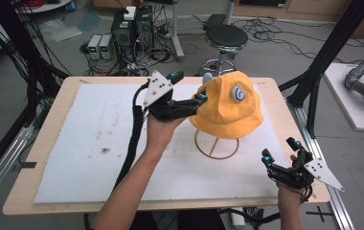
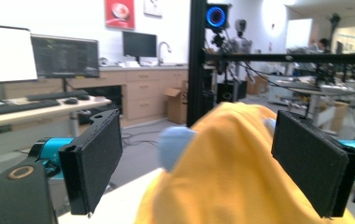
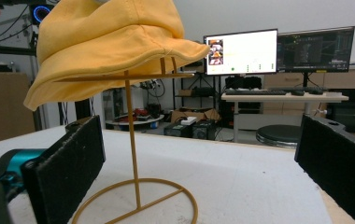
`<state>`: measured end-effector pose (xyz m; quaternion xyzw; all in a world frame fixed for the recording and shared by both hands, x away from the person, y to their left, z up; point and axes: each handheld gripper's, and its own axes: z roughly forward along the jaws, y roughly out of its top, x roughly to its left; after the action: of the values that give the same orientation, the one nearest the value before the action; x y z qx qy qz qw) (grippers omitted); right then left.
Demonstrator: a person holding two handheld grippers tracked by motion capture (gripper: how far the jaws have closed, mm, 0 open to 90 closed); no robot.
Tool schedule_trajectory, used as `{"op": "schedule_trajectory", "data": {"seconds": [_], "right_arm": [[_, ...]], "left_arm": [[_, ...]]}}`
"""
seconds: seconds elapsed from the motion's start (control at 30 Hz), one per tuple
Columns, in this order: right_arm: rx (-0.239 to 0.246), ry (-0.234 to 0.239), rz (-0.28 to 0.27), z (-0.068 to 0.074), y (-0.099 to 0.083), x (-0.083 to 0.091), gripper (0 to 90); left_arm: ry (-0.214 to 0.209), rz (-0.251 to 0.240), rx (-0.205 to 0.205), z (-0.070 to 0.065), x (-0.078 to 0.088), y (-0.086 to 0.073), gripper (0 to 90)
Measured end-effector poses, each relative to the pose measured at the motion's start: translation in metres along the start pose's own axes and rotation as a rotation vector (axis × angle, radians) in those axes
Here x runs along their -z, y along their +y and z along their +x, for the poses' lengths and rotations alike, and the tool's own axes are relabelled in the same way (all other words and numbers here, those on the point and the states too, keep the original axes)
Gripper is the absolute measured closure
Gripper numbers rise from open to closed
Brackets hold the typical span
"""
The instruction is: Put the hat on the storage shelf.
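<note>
A yellow bucket hat (image 1: pixel 228 108) with a pale blue round patch (image 1: pixel 239 93) sits on a thin yellow wire stand (image 1: pixel 217 146) at the table's far middle. My left gripper (image 1: pixel 188 87) is at the hat's left side, and its jaws stand wide. In the left gripper view the hat's cloth (image 2: pixel 231 172) rises between the two black pads (image 2: pixel 94 158) without touching them, beside a pale blue ball (image 2: pixel 175 144). My right gripper (image 1: pixel 280 151) rests near the front right corner, open. It faces the stand (image 3: pixel 131 154) and the hat (image 3: pixel 110 42) from a distance.
A white mat (image 1: pixel 98 139) covers most of the wooden table (image 1: pixel 27 191). A black stool (image 1: pixel 225 38) stands just beyond the far edge. Black frame posts (image 1: pixel 314 72) rise at the right, and computer boxes and cables (image 1: pixel 127 33) lie on the floor behind.
</note>
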<state>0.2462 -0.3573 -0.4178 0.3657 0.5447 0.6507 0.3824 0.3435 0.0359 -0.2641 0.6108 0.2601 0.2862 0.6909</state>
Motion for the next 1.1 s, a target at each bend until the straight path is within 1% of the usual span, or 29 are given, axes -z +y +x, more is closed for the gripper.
{"op": "schedule_trajectory", "data": {"seconds": [0.13,0.17,0.2,0.23,0.27,0.33,0.47,0.5,0.63,0.73,0.8,0.87,0.93,1.0,1.1], "right_arm": [[0.008,0.001,0.004,0.000,-0.001,-0.001,1.3],[0.003,0.001,0.005,0.001,-0.001,-0.001,1.3],[0.009,0.004,0.005,0.001,-0.001,-0.001,1.3],[0.005,0.002,0.013,0.001,-0.001,-0.001,1.3],[0.009,0.004,0.012,0.002,-0.002,-0.002,1.3],[0.013,0.005,0.015,0.002,-0.002,-0.002,1.3],[0.013,0.005,0.021,0.004,-0.003,-0.003,1.3],[0.021,0.007,0.019,0.003,-0.003,-0.004,1.3],[0.018,0.000,0.030,0.003,-0.004,-0.003,1.3],[0.013,-0.006,0.024,0.001,-0.005,-0.002,1.3],[0.012,-0.008,0.024,0.001,-0.005,-0.002,1.3],[0.006,-0.008,0.025,0.002,-0.005,-0.002,1.3],[0.011,-0.009,0.029,0.002,-0.006,-0.003,1.3],[0.017,-0.004,0.031,0.003,-0.006,-0.004,1.3],[0.020,0.000,0.031,0.004,-0.006,-0.004,1.3]], "left_arm": [[0.050,-0.013,-0.003,0.015,0.019,0.007,16.7],[0.065,-0.019,-0.005,0.019,0.024,0.008,16.7],[0.082,-0.023,-0.008,0.025,0.031,0.010,16.6],[0.099,-0.025,-0.008,0.029,0.037,0.011,16.4],[0.109,-0.029,-0.007,0.033,0.043,0.012,16.1],[0.140,-0.026,-0.005,0.042,0.055,0.013,16.0],[0.206,-0.025,-0.013,0.058,0.081,0.014,15.5],[0.225,-0.027,-0.011,0.062,0.088,0.013,15.5],[0.281,-0.040,0.003,0.079,0.116,0.011,15.5],[0.330,-0.052,0.014,0.090,0.137,0.008,15.5],[0.364,-0.049,0.017,0.098,0.152,0.003,15.6],[0.390,-0.052,0.021,0.102,0.162,-0.001,15.5],[0.426,-0.056,0.032,0.107,0.174,-0.008,15.5],[0.464,-0.050,0.031,0.111,0.189,-0.017,15.5],[0.517,-0.050,0.039,0.116,0.208,-0.030,15.5]]}}
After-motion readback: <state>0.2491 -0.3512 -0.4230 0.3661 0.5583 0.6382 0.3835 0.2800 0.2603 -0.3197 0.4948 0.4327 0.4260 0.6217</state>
